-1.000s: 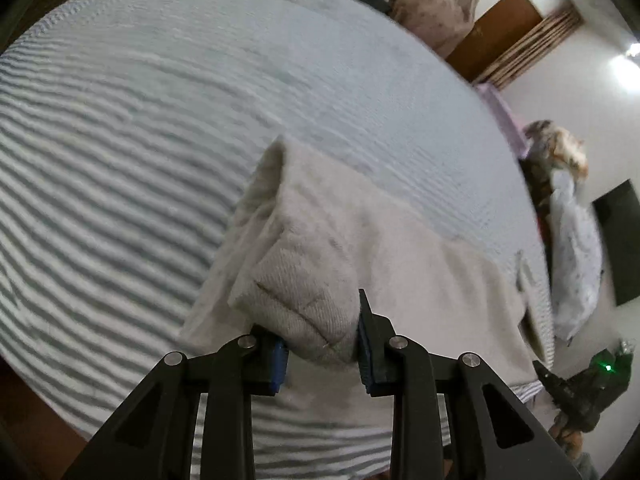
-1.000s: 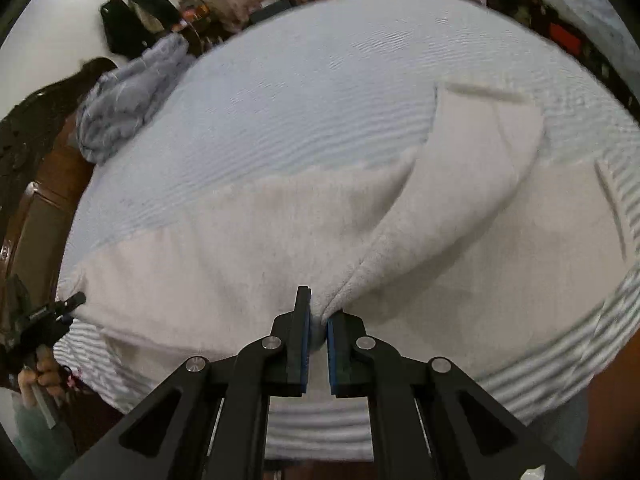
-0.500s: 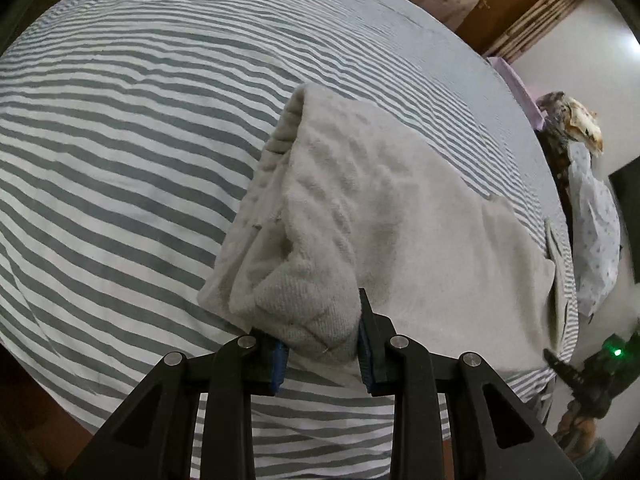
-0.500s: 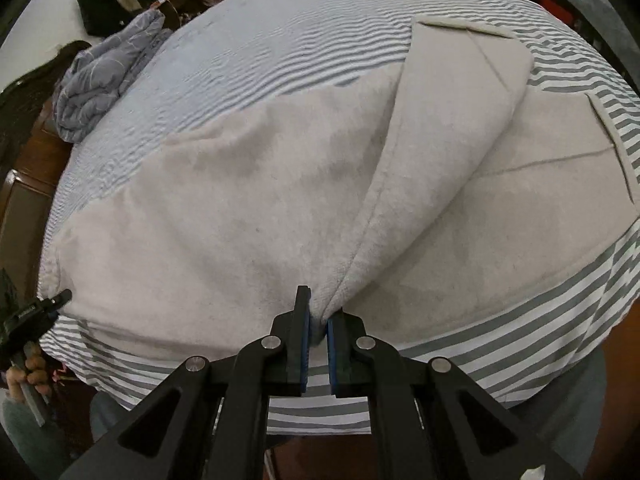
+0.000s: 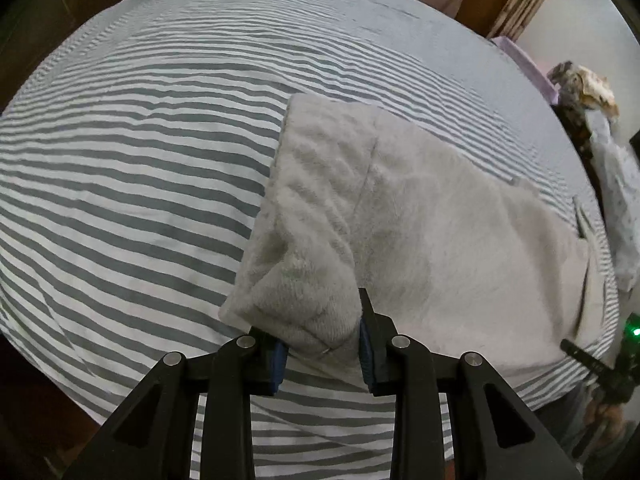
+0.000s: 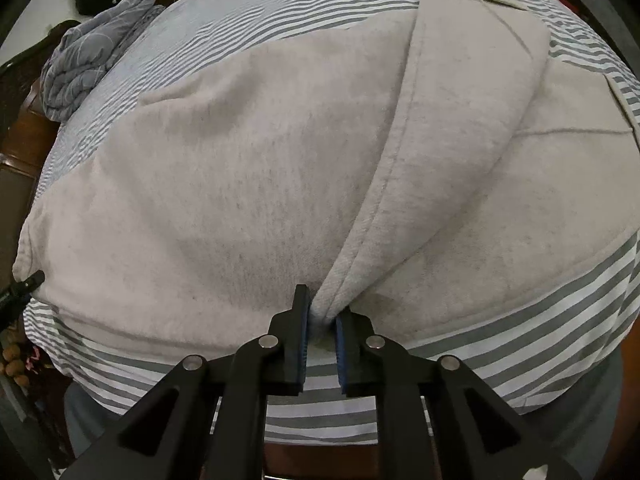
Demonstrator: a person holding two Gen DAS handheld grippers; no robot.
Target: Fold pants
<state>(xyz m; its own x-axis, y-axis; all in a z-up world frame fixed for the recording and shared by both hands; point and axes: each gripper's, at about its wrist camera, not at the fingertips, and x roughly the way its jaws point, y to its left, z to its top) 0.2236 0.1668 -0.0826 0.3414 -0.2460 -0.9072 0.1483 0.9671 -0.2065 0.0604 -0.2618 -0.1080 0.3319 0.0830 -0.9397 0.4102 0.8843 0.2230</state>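
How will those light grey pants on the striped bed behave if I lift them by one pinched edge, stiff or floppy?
Probably floppy: the pants already drape and crease where the right gripper pinches them. The fleecy bunch between the left gripper pads looks thick, so likely bulky rather than slippery. They should sag, not hold shape.

Both grippers came down w/ the beige pants (image 6: 248,184), now flat on striped bed (image 5: 132,184); jaws just been easing open, cloth between.

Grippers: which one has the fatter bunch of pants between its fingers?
The left gripper: a thick rolled wad of pants fills its jaws. The right gripper, jaws just opening, has only a thin folded edge between them.
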